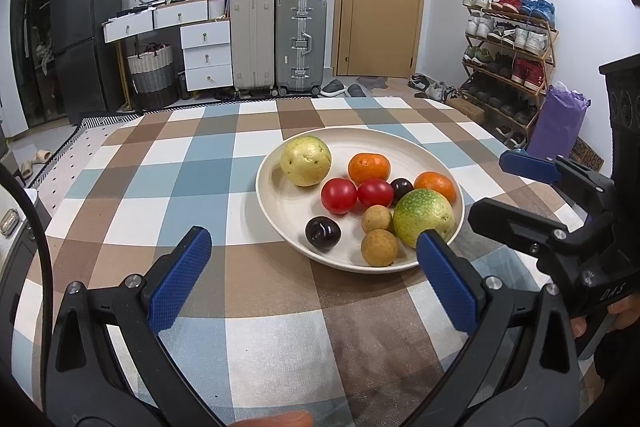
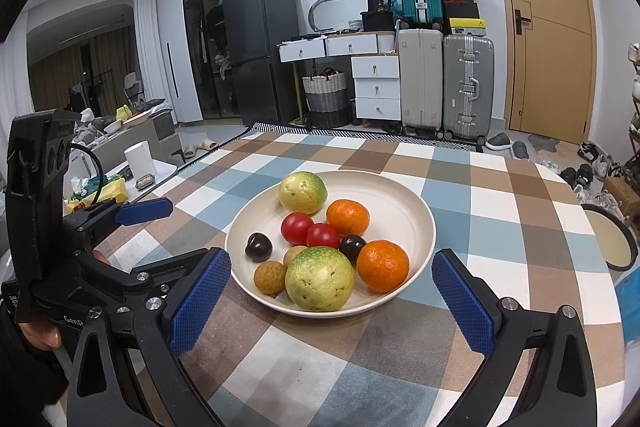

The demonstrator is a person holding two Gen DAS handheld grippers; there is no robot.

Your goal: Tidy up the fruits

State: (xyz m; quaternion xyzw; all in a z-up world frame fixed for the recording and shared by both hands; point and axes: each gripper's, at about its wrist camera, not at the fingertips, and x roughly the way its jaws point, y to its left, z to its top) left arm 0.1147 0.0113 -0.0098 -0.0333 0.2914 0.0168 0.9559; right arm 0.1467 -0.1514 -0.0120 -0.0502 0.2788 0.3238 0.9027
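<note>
On the desk (image 1: 168, 163), spread with a soft checked cloth of blue, brown, grey and white squares, sits a round, shallow, cream plate (image 1: 276, 203) with a matte finish and a low raised rim. It holds all the fruit. Two guavas, lumpy and pitted, are the largest: a pale yellow one (image 1: 305, 160) at the far left and a greener one (image 1: 423, 217) at the near right edge. Two oranges (image 1: 369, 168) with dimpled peel lie at the far right side, one behind the green guava. Two smooth, glossy red tomatoes (image 1: 339, 195) touch each other at the middle. Two dark, shiny cherries (image 1: 322, 233) lie apart, one near the left rim, one between a tomatoes and an orange. Two small, round, dull tan longans (image 1: 379, 247) with rough skin sit at the near rim, just beside the green guava.

The left gripper (image 1: 312, 277) hovers over the cloth near the plate, its jaws wide and holding nothing; the fingers (image 1: 180, 279) are black with blue knurled pads. The right gripper (image 2: 332, 301) is of the same make, its jaws likewise spread wide and empty, with the plate's near rim between them in its view.
</note>
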